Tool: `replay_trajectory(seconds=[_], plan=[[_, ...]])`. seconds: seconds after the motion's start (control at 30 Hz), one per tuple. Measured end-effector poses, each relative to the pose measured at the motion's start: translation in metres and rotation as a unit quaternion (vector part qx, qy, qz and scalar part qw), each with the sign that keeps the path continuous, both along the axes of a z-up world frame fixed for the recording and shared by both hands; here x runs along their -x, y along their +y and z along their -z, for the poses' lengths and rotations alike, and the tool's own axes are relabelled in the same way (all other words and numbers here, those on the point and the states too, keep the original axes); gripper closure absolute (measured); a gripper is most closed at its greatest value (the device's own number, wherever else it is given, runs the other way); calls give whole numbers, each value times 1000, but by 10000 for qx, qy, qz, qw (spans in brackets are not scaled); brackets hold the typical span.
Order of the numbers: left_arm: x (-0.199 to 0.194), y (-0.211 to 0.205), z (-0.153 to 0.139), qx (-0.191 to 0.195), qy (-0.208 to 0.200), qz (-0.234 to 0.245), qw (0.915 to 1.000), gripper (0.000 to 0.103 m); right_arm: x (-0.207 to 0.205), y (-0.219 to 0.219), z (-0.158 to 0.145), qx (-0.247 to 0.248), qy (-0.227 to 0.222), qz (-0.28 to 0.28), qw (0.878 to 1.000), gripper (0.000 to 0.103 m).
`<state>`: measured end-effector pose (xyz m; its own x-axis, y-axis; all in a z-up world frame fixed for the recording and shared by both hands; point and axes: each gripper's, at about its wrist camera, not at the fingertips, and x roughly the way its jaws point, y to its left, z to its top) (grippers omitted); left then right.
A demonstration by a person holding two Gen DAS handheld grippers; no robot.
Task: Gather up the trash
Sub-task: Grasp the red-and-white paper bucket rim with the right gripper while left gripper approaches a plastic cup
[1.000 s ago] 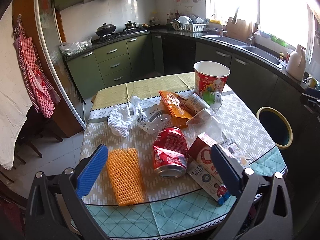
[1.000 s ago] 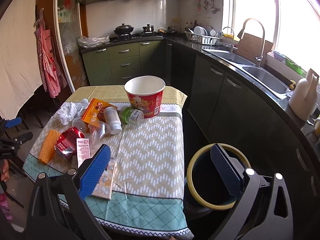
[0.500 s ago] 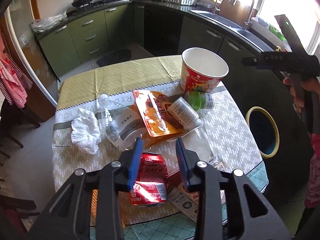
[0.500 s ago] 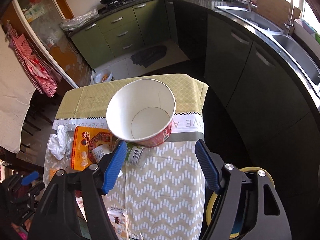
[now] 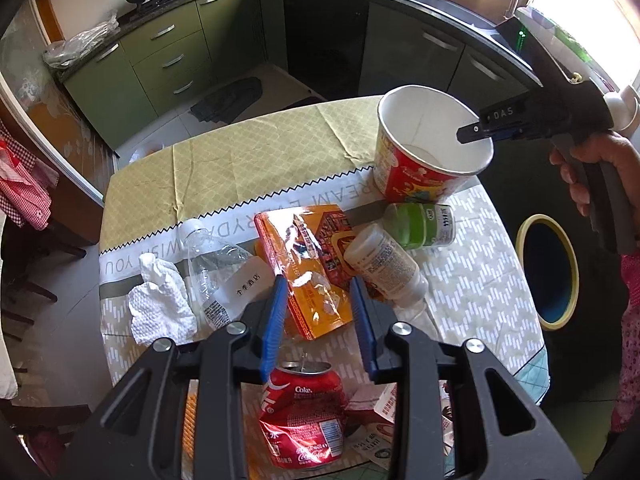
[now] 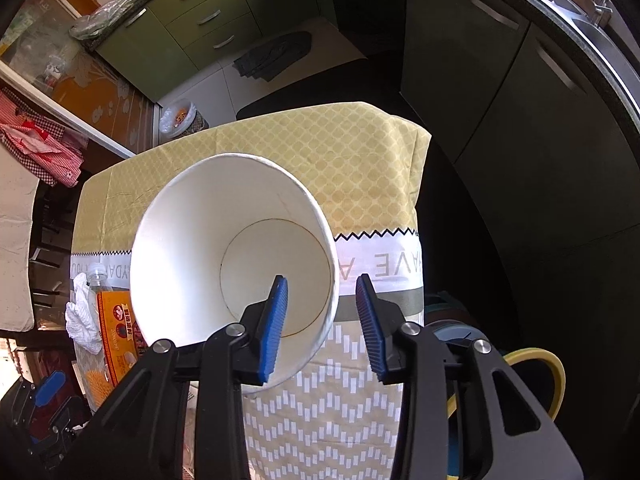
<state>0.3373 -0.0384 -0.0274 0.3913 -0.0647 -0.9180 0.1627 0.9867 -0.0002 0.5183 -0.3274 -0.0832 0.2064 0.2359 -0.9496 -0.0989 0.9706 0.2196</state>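
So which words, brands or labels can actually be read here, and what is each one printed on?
"Coke." on the crushed red can.
"DAS" on the right gripper, along its black body in the left wrist view.
"AVE" on the tablecloth's white band; in the left wrist view the band's lettering is upside down and partly hidden.
Black characters on the clear bottle's white label: too small to read.
Orange packet, white bottle, green bottle: print too blurred.

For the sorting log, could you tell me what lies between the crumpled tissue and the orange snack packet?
A clear plastic bottle lies on its side between the crumpled tissue and the orange snack packet, seen in the left wrist view.
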Motion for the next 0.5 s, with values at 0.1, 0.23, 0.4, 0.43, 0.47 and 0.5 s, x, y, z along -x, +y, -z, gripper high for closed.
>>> replay_trajectory(seconds=[0.1,0.23,0.4,0.43,0.47,0.5], plan=[[-12,2,12,48,216,-68,9997,71,-5,-2,15,-159,174,57,9997,77],[-22,-3,21,18,324,-29,9995,71,-6,-6,26,-247,157,189,9994,98],[-31,-13,26,77,444,79,9990,71,-3,-24,14,-517,-19,258,9983,99],[-33,-17,25,149,452,146,9988,71,-1,-30,8,-536,-93,268,9982,99],[-34,-22,24,204,454,209,9985,71,2,-36,1,-563,-162,294,9979,99],[-36,-28,23,245,440,287,9983,71,5,-44,-4,-609,-212,340,9973,99]])
